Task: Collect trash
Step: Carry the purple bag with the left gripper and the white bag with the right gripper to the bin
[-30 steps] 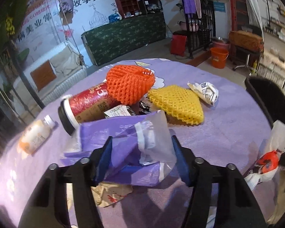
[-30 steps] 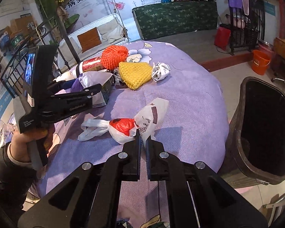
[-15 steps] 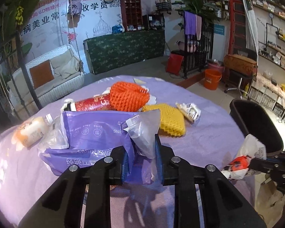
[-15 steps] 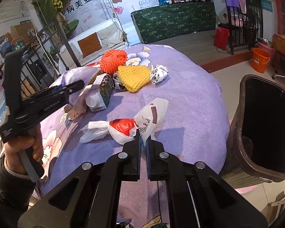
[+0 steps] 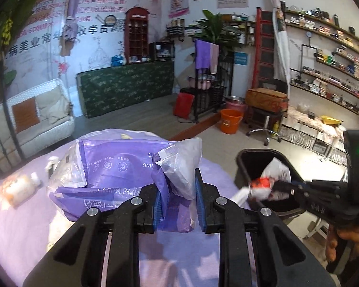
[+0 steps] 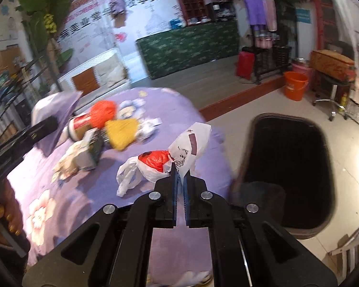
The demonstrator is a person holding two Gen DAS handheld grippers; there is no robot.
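While both bags hang clear of the table (image 6: 88, 186) | left gripper (image 5: 177, 198) clenches purple bag (image 5: 117, 167) | right gripper (image 6: 180, 179) pinches white bag (image 6: 170, 157) beside black bin (image 6: 292, 167)

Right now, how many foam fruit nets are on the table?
2: an orange foam net beside the red cup, and a yellow foam net just in front of it. Others may be hidden.

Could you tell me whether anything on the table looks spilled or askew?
Yes: the red cup lies on its side beside the orange net, and the carton is tipped among crumpled wrappers. No liquid shows on the table, though the view is blurred.
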